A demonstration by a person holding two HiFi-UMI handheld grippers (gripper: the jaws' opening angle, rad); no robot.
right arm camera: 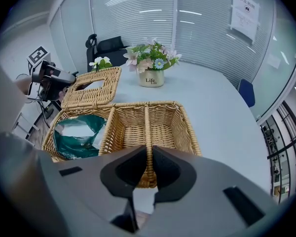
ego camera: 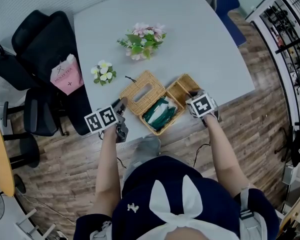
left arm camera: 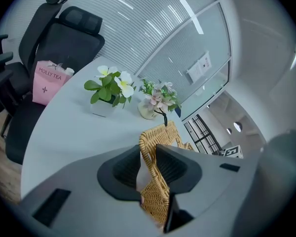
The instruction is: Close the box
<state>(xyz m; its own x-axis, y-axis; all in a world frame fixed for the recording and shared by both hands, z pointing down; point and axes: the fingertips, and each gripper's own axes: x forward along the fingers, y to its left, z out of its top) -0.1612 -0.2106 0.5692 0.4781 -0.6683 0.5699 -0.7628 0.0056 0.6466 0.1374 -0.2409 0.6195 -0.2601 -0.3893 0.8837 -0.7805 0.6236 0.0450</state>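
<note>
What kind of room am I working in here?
Most likely an office meeting room: a large grey table, a black swivel office chair beside it, and a glass wall with blinds along one side.

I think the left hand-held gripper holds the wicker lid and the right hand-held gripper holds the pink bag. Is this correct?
Not quite. The left hand-held gripper holds the wicker lid, but the right hand-held gripper holds the wicker box's rim, as the right gripper view shows. The pink bag sits on a chair.
</note>
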